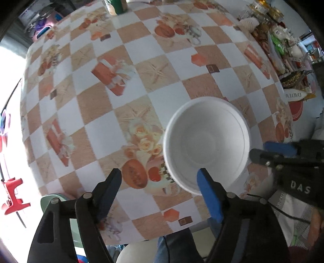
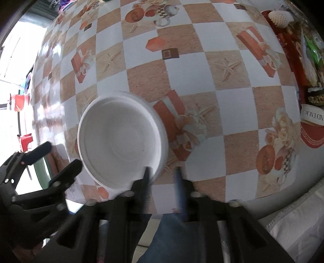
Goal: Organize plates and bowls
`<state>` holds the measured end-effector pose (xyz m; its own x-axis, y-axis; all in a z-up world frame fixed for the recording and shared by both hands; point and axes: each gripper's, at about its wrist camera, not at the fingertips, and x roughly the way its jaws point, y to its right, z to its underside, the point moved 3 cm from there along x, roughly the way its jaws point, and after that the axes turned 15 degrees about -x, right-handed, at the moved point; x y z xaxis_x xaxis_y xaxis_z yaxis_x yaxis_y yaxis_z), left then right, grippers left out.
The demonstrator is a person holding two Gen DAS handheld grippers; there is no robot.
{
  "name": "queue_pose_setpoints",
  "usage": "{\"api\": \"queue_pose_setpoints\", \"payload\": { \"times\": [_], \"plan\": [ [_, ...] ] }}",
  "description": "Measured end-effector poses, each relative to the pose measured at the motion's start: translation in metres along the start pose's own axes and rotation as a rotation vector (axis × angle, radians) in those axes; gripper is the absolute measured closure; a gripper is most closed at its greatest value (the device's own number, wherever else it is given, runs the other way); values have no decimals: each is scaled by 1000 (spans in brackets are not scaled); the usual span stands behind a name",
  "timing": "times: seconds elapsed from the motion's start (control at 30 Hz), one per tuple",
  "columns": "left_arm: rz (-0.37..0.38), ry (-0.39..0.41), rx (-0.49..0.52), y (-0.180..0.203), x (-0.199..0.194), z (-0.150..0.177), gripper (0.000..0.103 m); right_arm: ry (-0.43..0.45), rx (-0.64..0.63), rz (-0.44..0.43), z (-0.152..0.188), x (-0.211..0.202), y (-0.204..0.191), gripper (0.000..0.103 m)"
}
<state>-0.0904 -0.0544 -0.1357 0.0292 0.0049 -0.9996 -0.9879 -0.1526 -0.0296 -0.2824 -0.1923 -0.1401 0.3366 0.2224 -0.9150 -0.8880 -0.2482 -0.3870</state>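
Note:
A white foam bowl [image 1: 206,145] stands upright on the checkered tablecloth near the table's front edge. It also shows in the right wrist view [image 2: 121,141]. My left gripper [image 1: 160,178] is open; its right blue pad [image 1: 208,194] is over the bowl's near rim, its left finger out over the cloth. My right gripper [image 2: 162,172] straddles the bowl's near right rim, one finger inside and one outside, with a visible gap between them. In the left wrist view the right gripper [image 1: 271,151] is at the bowl's right side.
The table [image 1: 141,85] carries a pile of food packets and snacks [image 1: 283,50] along its right side, and a green jar [image 1: 115,7] at the far edge. A red stool [image 1: 12,196] stands on the floor at the left. My legs are below the table's front edge.

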Motion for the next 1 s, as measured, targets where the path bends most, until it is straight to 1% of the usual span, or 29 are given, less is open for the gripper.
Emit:
{"api": "queue_pose_setpoints", "payload": {
  "times": [0.03, 0.1, 0.17, 0.23, 0.27, 0.33, 0.4, 0.53, 0.63, 0.9, 1.0],
  "plan": [
    [5, 4, 6, -2, -5, 1, 22, 10, -1, 3, 0, -3, 0, 1],
    [-6, 25, 19, -6, -15, 3, 17, 43, -13, 0, -1, -11, -3, 1],
    [-30, 31, 28, -7, -19, 4, 0, 59, -24, -12, 1, -18, -6, 1],
    [-25, 26, 20, -10, -22, 2, 0, 71, -46, -1, 1, -24, -8, 1],
    [-20, 20, 13, -11, -23, 3, 0, 64, -61, 8, 0, -25, -10, 1],
    [9, 1, 6, -10, -24, 5, 0, 35, -77, 11, 1, -25, -12, 1],
    [40, -10, 2, -9, -25, 8, 0, 43, -63, 2, 0, -23, -15, 1],
    [9, 4, 12, -8, -30, 9, 0, 27, -28, 4, 4, -20, -15, 1],
    [7, 3, 0, -12, -32, 9, 0, -2, -2, -14, 8, -15, -13, 1],
    [5, 5, -6, -14, -33, 9, 0, -17, -4, 0, 7, -12, -14, 1],
    [-3, 4, 9, -14, -33, 11, 0, -21, -8, -3, 9, -10, -16, 1]
  ]
}}
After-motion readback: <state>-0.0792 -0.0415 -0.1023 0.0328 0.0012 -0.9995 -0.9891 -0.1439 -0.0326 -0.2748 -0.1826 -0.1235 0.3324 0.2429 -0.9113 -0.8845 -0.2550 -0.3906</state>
